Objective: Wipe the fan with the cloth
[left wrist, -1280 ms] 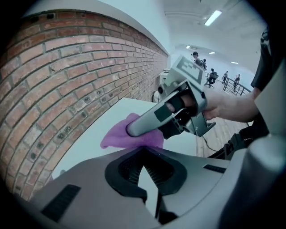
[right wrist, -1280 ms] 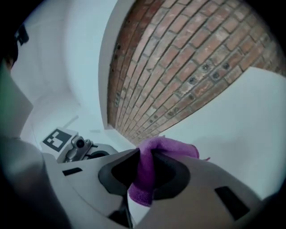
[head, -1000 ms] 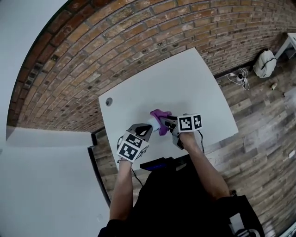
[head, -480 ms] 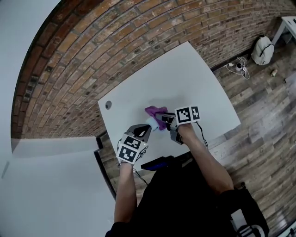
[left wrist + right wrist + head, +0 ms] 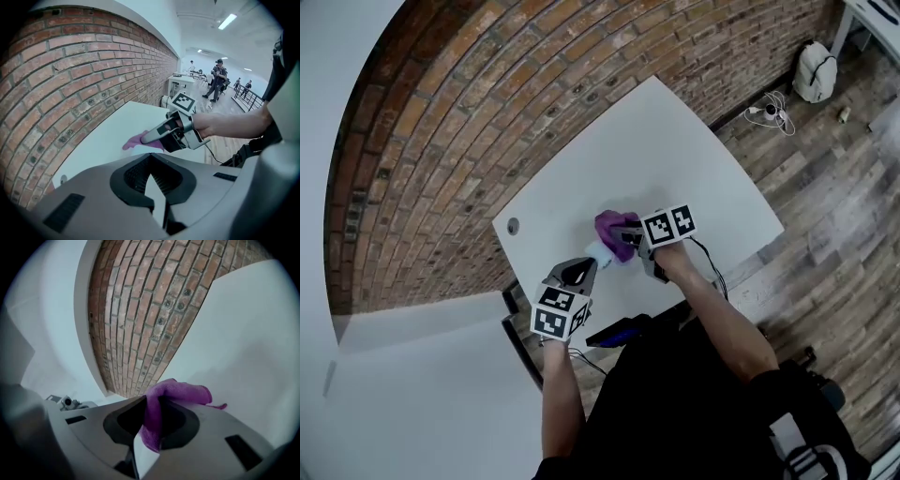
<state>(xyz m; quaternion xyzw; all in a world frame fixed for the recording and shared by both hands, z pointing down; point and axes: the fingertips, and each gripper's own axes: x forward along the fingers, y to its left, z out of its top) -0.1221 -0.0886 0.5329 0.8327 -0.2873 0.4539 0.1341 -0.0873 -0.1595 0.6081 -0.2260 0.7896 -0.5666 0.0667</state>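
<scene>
Small white fan (image 5: 598, 251) over white rectangular table (image 5: 694, 159), near its front edge, just at tip of left gripper (image 5: 584, 269). Purple soft cloth (image 5: 615, 231) touching fan's far side. Right gripper (image 5: 630, 238) jaws pinching bunched fold of cloth. Left gripper jaws pressed together; whether fan is caught between them, cannot tell. Red brick wall (image 5: 469, 122) behind table.

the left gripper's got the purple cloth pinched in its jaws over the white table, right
Wrong side. The right gripper has the purple cloth pinched in its jaws over the white table. The right gripper view shows the cloth clamped between its jaws.
</scene>
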